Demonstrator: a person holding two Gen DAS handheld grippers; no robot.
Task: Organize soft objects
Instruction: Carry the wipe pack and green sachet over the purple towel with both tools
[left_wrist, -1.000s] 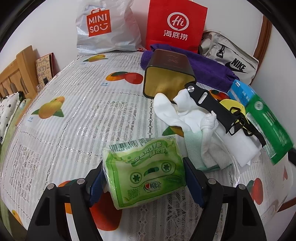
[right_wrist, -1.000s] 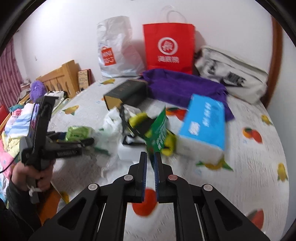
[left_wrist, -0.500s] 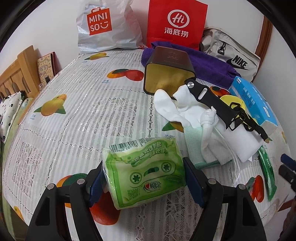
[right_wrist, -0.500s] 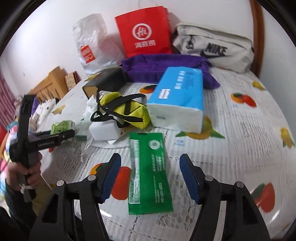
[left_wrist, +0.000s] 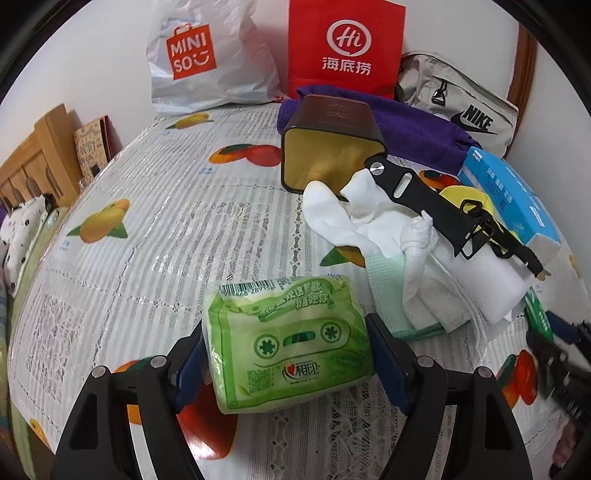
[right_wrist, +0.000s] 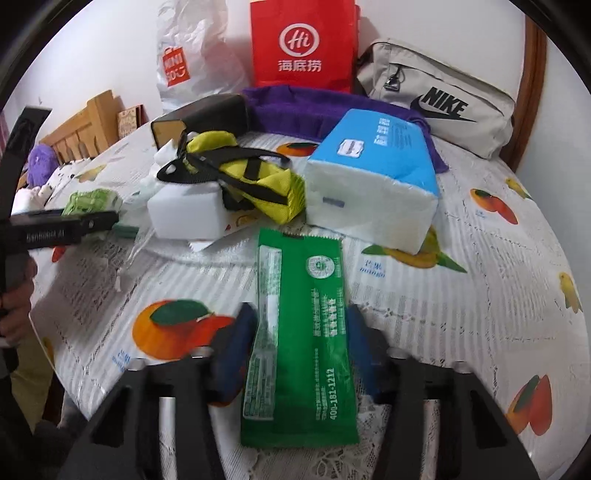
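My left gripper (left_wrist: 286, 360) is shut on a light green tissue pack (left_wrist: 288, 343) and holds it just over the tablecloth. My right gripper (right_wrist: 301, 354) is open, its blue pads on either side of a flat dark green wet-wipe packet (right_wrist: 301, 332) that lies on the table. The pads do not press it. Behind lie a blue tissue pack (right_wrist: 373, 181), a yellow pouch with black straps (right_wrist: 258, 177), a white block (right_wrist: 184, 214) and white socks (left_wrist: 354, 218) with crumpled cloth.
A gold-brown box (left_wrist: 330, 144) lies on its side mid-table. A purple towel (left_wrist: 417, 129), a grey Nike bag (right_wrist: 436, 96), a red paper bag (left_wrist: 345, 48) and a white Miniso bag (left_wrist: 207, 55) line the wall. A wooden headboard (left_wrist: 33, 162) stands at left.
My right gripper opened, let the green wet-wipe packet down on the table, then moved in so its pads sit either side of it. My left gripper kept hold of the tissue pack.
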